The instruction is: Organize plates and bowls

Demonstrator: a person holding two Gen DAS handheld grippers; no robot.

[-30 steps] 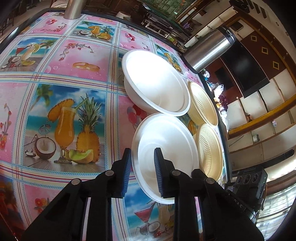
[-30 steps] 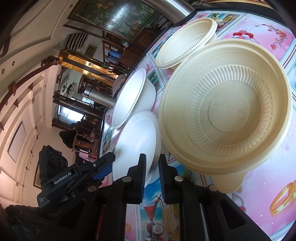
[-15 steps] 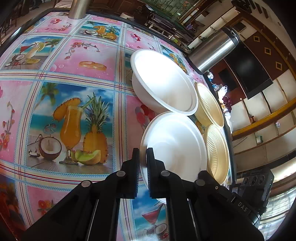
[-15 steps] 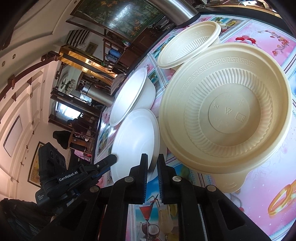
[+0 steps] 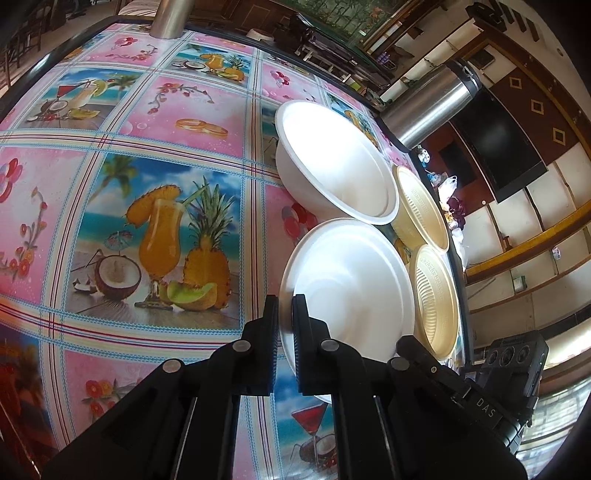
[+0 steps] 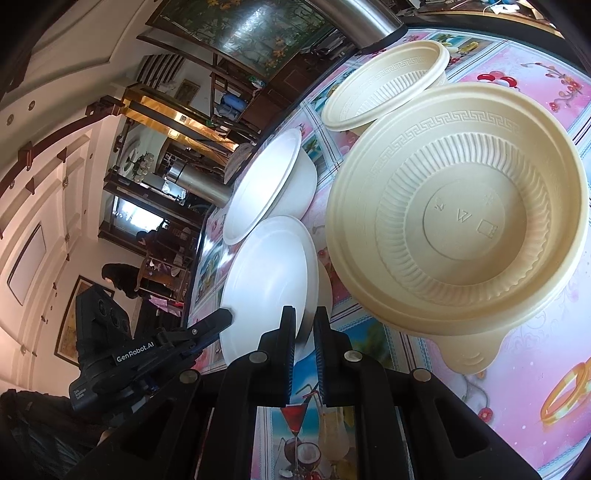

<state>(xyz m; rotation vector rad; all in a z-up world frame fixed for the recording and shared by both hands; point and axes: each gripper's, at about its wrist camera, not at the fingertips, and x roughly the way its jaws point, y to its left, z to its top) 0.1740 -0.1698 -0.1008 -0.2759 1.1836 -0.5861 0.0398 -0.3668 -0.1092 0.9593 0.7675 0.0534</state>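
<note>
A shallow white bowl [image 5: 351,280] sits on the tablecloth nearest to me. My left gripper [image 5: 285,314] is shut on its near left rim. In the right wrist view the same bowl [image 6: 269,280] has its rim pinched between the pads of my right gripper [image 6: 304,325], which is shut too. The left gripper's fingers [image 6: 219,318] touch the bowl's opposite edge. Behind it a deeper white bowl [image 5: 332,162] leans on its rim. Two beige ribbed bowls [image 6: 458,214] [image 6: 384,88] stand to the right, the nearer one overlapping the farther.
A steel flask [image 5: 432,103] stands at the table's far right corner, and another steel cylinder [image 5: 168,18] at the far edge. The fruit-print tablecloth [image 5: 147,166] stretches bare to the left. The table's edge runs just past the beige bowls [image 5: 436,295].
The left gripper's jaws came together from open onto the white bowl's rim. The right gripper kept its hold, and the bowls stayed where they were.
</note>
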